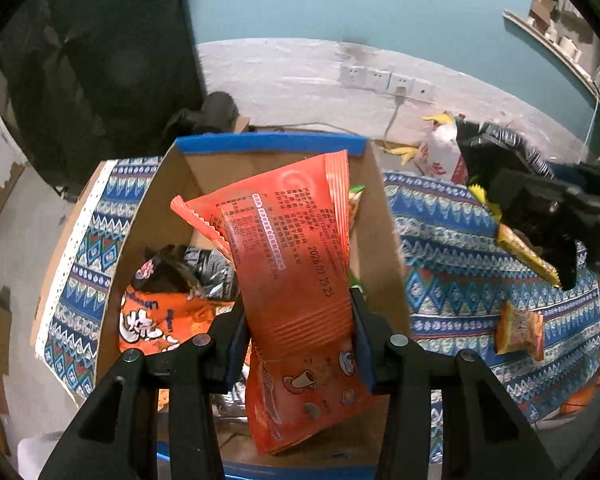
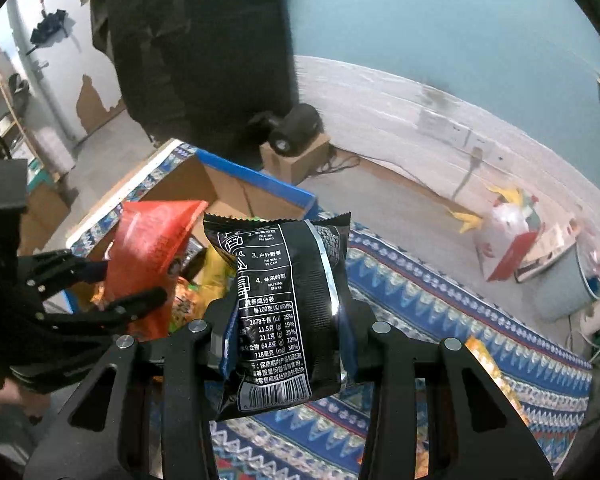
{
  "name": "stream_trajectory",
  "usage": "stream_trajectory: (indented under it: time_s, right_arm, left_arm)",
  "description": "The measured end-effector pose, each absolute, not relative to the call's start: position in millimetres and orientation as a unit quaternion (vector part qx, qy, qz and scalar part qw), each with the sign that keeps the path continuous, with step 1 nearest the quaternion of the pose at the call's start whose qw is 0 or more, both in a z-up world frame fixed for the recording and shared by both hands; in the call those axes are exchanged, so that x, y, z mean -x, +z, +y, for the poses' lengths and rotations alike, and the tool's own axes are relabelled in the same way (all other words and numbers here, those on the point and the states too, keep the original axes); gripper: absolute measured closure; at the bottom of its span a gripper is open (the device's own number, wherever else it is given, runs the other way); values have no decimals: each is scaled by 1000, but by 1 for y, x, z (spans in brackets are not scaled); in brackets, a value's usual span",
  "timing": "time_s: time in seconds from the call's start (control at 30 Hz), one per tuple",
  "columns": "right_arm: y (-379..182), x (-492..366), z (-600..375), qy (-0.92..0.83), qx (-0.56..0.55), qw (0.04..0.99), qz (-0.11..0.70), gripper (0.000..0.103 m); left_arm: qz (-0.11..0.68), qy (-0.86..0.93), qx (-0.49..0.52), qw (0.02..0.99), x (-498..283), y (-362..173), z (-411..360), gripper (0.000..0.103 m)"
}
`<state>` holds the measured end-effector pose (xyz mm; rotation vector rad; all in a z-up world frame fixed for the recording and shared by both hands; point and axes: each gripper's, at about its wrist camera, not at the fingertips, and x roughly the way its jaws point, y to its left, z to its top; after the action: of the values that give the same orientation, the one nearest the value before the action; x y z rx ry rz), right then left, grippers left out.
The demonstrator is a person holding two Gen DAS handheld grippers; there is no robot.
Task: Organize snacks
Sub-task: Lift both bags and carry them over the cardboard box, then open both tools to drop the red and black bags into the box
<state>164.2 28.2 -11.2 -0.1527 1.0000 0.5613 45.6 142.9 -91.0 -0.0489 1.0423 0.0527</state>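
Note:
My left gripper [image 1: 300, 312] is shut on an orange-red snack bag [image 1: 296, 240], held upright over an open cardboard box [image 1: 268, 142] with a blue-taped rim. Inside the box lie an orange snack bag [image 1: 156, 320] and other packets. My right gripper [image 2: 290, 312] is shut on a black snack bag [image 2: 284, 300] with white print, above the patterned cloth just right of the box [image 2: 256, 180]. In the left wrist view the right gripper [image 1: 512, 208] hovers to the right with the black bag [image 1: 496, 148]. The left gripper [image 2: 112, 280] and its orange-red bag [image 2: 148, 248] show at the left.
A blue patterned cloth [image 1: 460, 240] covers the table under the box. On it lies a small orange packet [image 1: 520, 332]. On the floor beyond stand a white plastic bag [image 2: 504, 232], a grey-blue bin [image 2: 560, 288] and a dark device on a small carton [image 2: 296, 128].

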Motion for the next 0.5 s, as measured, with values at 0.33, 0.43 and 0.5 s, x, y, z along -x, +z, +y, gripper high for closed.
stream_trajectory:
  time_s: [0.33, 0.43, 0.5]
  right_arm:
    - [-20, -172, 61, 280, 72, 829, 479, 65]
    - [-21, -174, 67, 282, 70, 827, 481, 65]
    - [-22, -175, 71, 285, 69, 826, 482, 65]
  left_arm:
    - [521, 34, 55, 851, -49, -106, 164, 52]
    - [523, 43, 55, 849, -49, -105, 168, 46]
    - [521, 46, 56, 851, -47, -102, 171, 45]
